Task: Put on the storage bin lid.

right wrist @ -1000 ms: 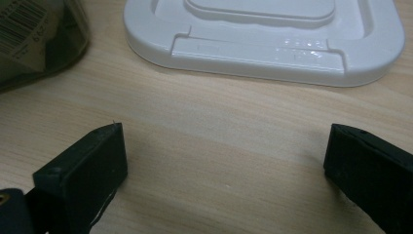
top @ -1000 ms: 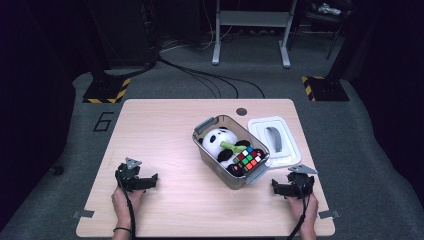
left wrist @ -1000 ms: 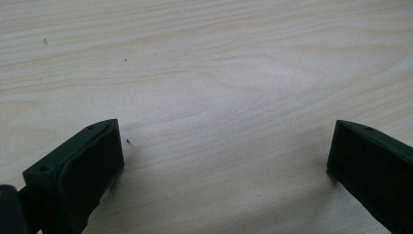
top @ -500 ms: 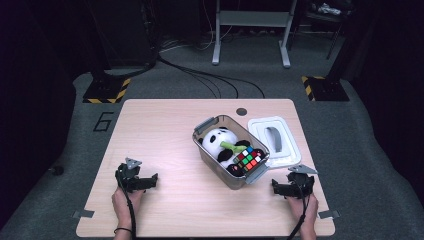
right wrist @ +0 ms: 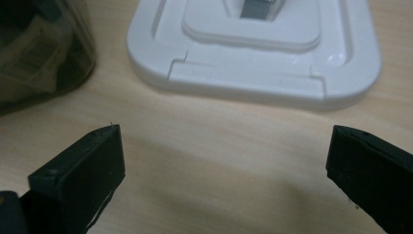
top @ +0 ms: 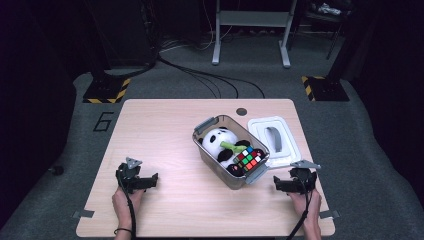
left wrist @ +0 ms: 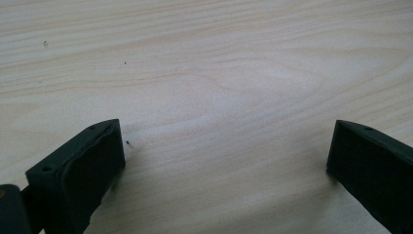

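Dark studio floor with cables and hazard-striped feet around a pale wooden table [top: 165,125]

Right gripper [top: 292,184]: resting low at the near right corner, jaws spread wide, nothing between them. Just ahead of its jaws lies the white lid [right wrist: 253,44], flat on the wood, handle side up, near edge facing the jaws but not touching them. Beside the lid, off to this gripper's forward left, stands the clear bin [top: 200,137], open on top, close to the lid; cannot tell if they touch.

Inside the bin: panda plush [top: 217,141] at the end farther from the gripper, colour cube [top: 248,159] at the nearer end, a green piece [top: 231,146] between them. Contents look settled below the rim.

Left gripper [top: 136,180]: well apart from the bin, down on bare table, jaws also wide and empty. Wood grain alone lies ahead of it.

Judgement: bin looks packed, lid off, both tools idle, so the step in hand appears to be the start of closing it. Next move likely calls for the right gripper to advance a little, take the lid's near edge, lift and carry it leftward over the bin, with the left steadying the bin wall if it slides
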